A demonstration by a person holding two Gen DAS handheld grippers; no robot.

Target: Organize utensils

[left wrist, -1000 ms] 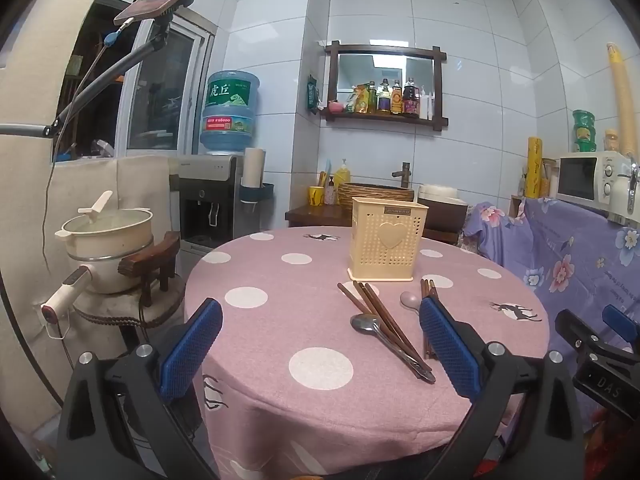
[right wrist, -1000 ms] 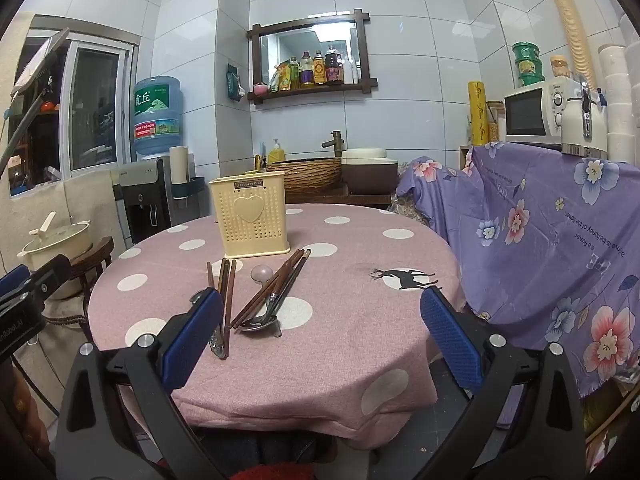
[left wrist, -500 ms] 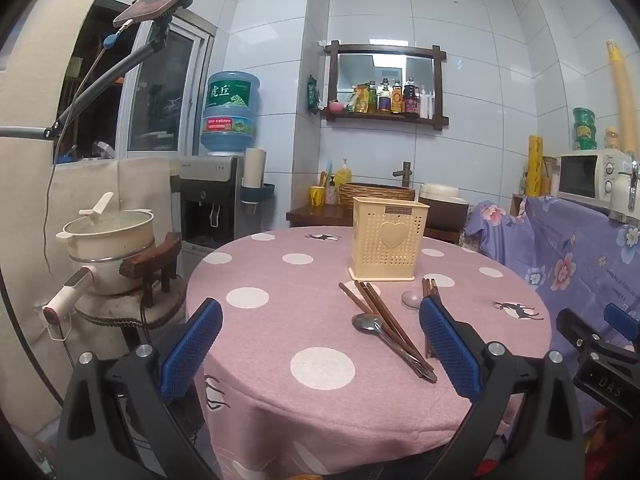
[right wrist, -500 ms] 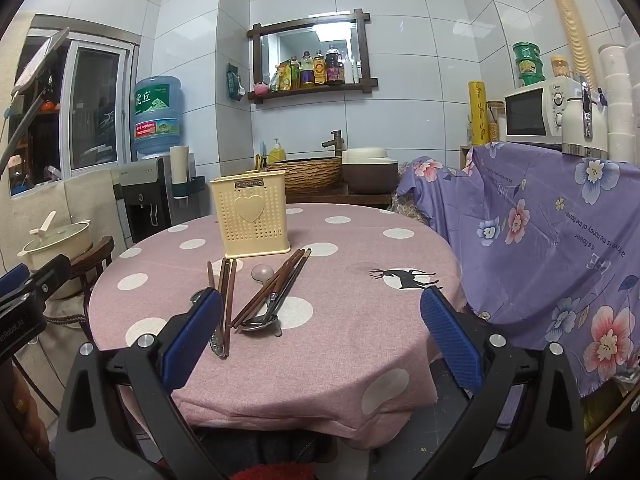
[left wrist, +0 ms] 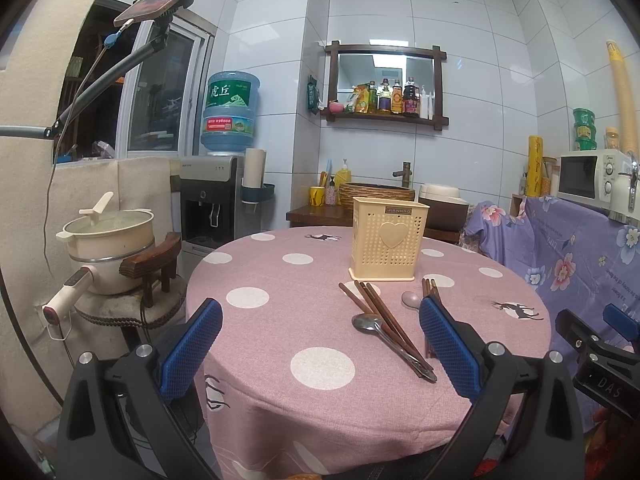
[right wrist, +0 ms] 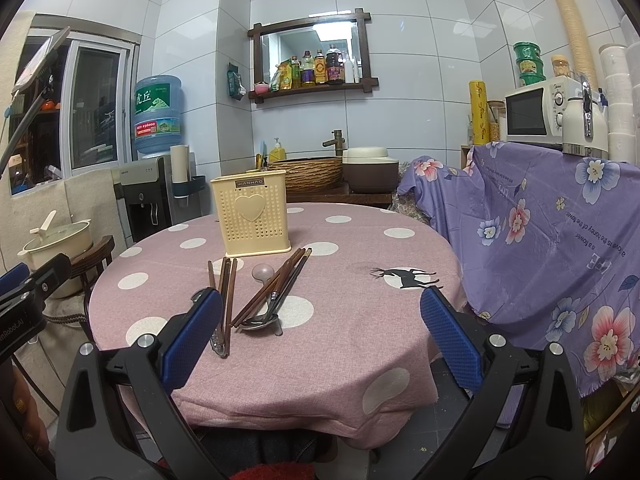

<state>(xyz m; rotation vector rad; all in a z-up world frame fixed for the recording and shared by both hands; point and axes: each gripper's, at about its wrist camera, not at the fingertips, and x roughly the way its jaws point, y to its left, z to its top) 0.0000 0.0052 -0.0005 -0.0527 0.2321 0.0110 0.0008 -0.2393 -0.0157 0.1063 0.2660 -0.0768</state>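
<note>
Cream utensil holder (right wrist: 251,213) upright at the bench (right wrist: 352,344) centre, contents hidden. Chopsticks (right wrist: 276,288) and spoons (right wrist: 261,322) loose at its 6 o'clock. Unchanged from earlier. Left gripper (left wrist: 320,350) and right gripper (right wrist: 320,342) jaws wide apart, empty. Tiled kitchen, pink dotted cloth.

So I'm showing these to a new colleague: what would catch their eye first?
Probably the pink polka-dot tablecloth on the round table, with the cream holder upright near its middle. In front of the holder, chopsticks and spoons lie scattered. Behind on the right, a purple floral cloth drapes below the microwave.
</note>
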